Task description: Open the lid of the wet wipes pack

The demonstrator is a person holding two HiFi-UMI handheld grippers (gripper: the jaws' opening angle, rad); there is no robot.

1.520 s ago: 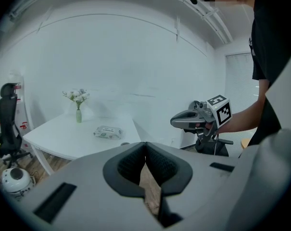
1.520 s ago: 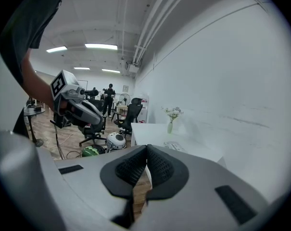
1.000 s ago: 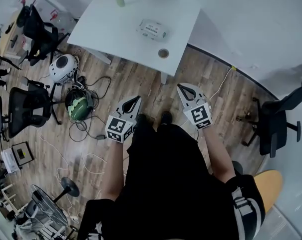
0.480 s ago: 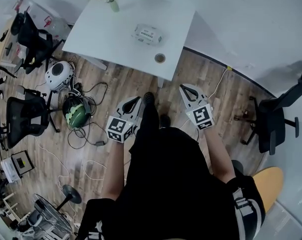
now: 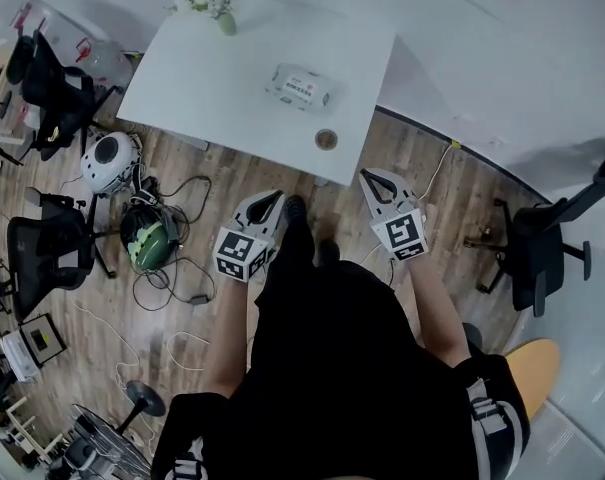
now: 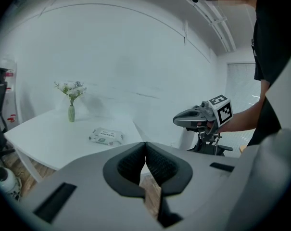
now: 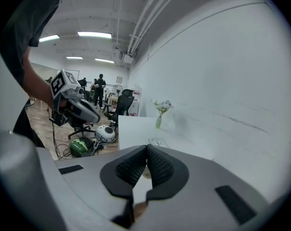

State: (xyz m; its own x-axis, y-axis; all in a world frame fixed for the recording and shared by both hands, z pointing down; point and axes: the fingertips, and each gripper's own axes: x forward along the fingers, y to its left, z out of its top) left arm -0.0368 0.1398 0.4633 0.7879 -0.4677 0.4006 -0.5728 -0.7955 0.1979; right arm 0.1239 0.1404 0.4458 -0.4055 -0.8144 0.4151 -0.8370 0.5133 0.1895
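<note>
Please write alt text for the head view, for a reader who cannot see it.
Seen from above, a person in black holds the left gripper and right gripper, both shut and empty, short of a white table where a wet wipes pack lies untouched.

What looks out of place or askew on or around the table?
Nothing on the table: the wet wipes pack lies flat, the vase stands upright. Only the floor beside it is messy, with loose cables tangled there.
</note>
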